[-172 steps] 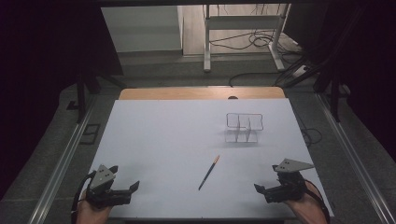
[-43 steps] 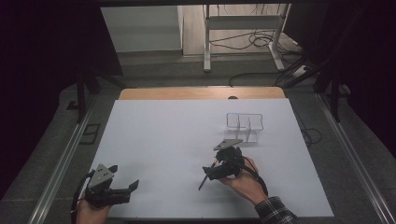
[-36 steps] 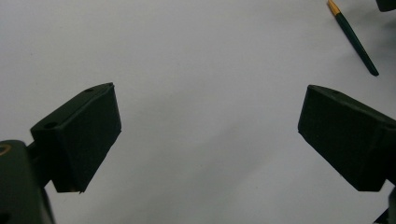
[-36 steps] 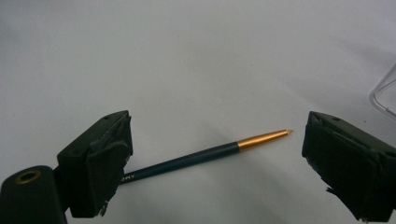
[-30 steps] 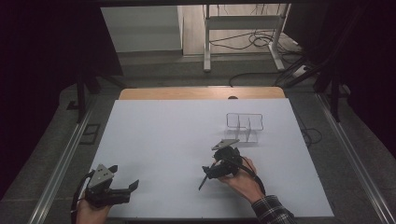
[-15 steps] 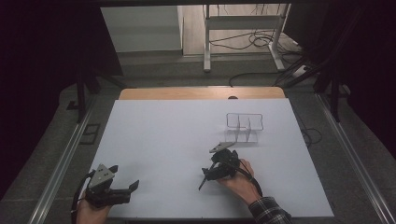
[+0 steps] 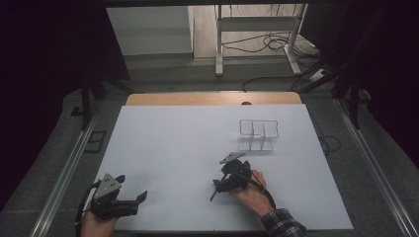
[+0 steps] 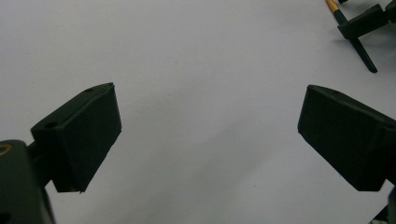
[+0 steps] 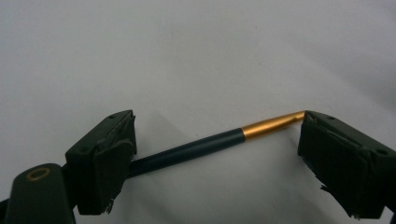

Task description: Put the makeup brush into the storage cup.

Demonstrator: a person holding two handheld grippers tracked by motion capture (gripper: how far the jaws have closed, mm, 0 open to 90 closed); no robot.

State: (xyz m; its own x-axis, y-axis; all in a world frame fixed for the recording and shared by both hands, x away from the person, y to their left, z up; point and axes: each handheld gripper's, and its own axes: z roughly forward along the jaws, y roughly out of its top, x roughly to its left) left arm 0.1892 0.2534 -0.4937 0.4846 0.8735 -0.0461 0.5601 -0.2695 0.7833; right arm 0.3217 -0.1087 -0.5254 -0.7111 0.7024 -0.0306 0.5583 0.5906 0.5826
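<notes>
The right hand-held gripper (image 9: 212,140) has its jaws apart, straddling a slim brush (image 9: 205,144) that lies flat on the white surface (image 7: 173,148) (dark handle, gold ferrule). It looks light, stiff and apt to roll; best pinched mid-handle. The left hand-held gripper (image 8: 210,116) rests open.

The counter (image 7: 173,148) has a smooth, matt white top that looks like paper, with a strip of wood at its far edge. The pen (image 9: 210,142) is smooth and dark with a shiny gold metal part. The right claw (image 9: 217,154) looks like matt black plastic, with rough, worn pads. The little rack (image 7: 258,134) is clear, shiny plastic.
</notes>
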